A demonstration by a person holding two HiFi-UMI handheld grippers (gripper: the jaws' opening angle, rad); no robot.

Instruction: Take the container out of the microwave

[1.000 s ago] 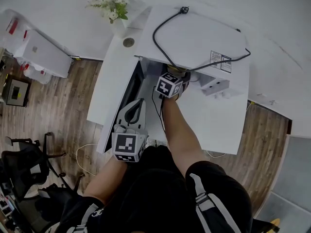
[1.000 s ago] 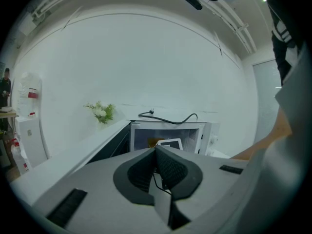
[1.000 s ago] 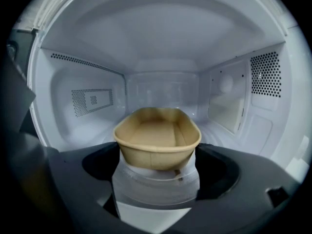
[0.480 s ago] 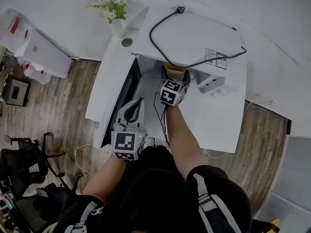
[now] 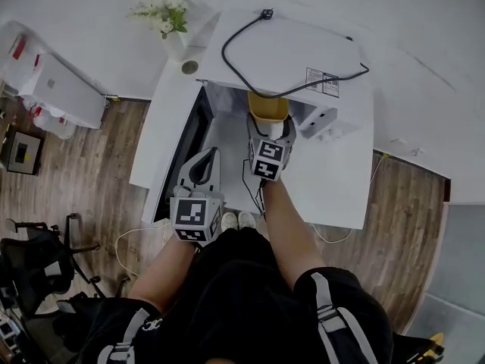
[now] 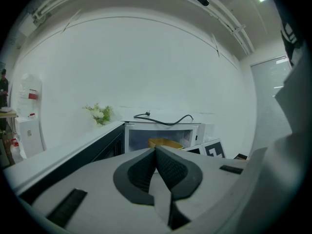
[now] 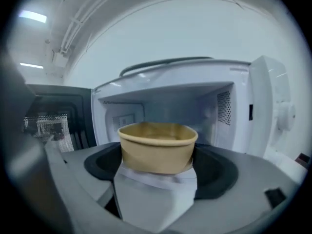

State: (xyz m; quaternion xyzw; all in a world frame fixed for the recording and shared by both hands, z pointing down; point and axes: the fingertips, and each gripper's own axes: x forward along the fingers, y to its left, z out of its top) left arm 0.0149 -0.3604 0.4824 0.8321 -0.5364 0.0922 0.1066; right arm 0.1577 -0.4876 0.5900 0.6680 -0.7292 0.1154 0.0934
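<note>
We have the container (image 7: 158, 147), a tan paper bowl with a rolled rim and no lid, clamped between the jaws of the right gripper (image 5: 269, 127). In the right gripper view it sits in the middle of the frame with a dark pad pressed against each flank, below the rim. In the head view it shows at the upper middle, right at the mouth of the microwave (image 5: 288, 51). Its far edge is tucked under the front lip of the white casing, so we judge it almost out but not yet clear. The dark door (image 5: 193, 127) hangs open at the left of the cavity, and a black power cord (image 5: 242, 59) loops across the top of the casing.

The left gripper (image 6: 157, 152) sits lower left of centre in the head view. Its jaws are pressed together on nothing, and it points toward the oven from beside the door.

We expect the bowl to be light and its paper wall thin, so it would buckle under a hard squeeze. The rolled rim is its stiffest part. Holding the two opposite sides just under that rim, as we do now, seems the safest grip. Light pressure should stop the wall folding inward. We cannot see from here whether anything is inside, so we would carry it level and upright. The paper looks matte, so we do not expect it to slip against the pads.
</note>
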